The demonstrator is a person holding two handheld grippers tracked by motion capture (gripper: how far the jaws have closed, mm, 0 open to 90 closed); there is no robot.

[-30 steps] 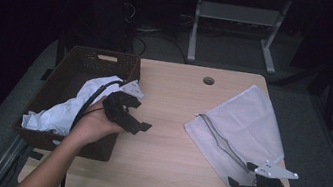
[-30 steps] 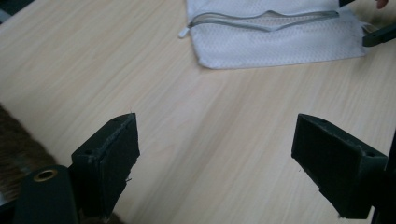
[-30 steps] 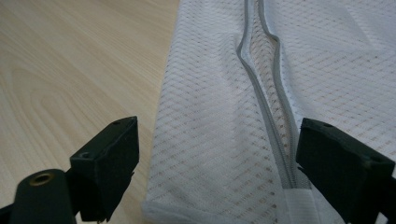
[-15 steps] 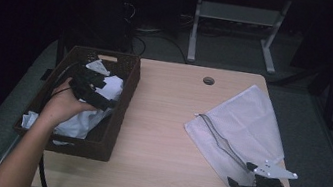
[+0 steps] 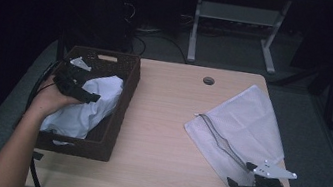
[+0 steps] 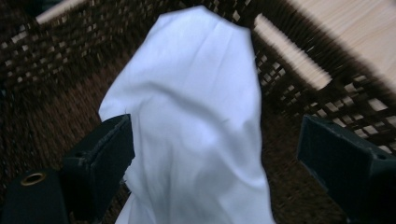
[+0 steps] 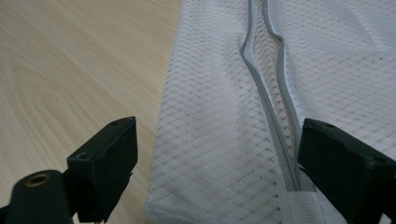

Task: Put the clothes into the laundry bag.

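A dark woven basket (image 5: pixel 127 92) stands on the left of the wooden table (image 5: pixel 164 123), with a white cloth (image 5: pixel 89 106) crumpled inside it. My left gripper (image 5: pixel 84 93) hangs over that cloth inside the basket. In the left gripper view its jaws (image 6: pixel 217 144) stand wide apart around a raised fold of the cloth (image 6: pixel 196 116) without squeezing it. A white mesh bag (image 5: pixel 246 121) with a grey zip (image 5: pixel 218 139) lies flat at the right. My right gripper (image 5: pixel 236 184) rests open at the bag's near corner, its jaws (image 7: pixel 217 140) straddling the mesh (image 7: pixel 210 140) and the zip (image 7: pixel 280 116).
A round cable hole (image 5: pixel 208 80) sits near the table's far edge. Bare wood lies between the basket and the bag. Beyond the table, a white metal frame (image 5: pixel 237 18) and cables stand on the dark floor.
My left hand has moved left, from the basket's right edge to well inside the basket, and the white cloth now lies in it. The right gripper has stayed put.
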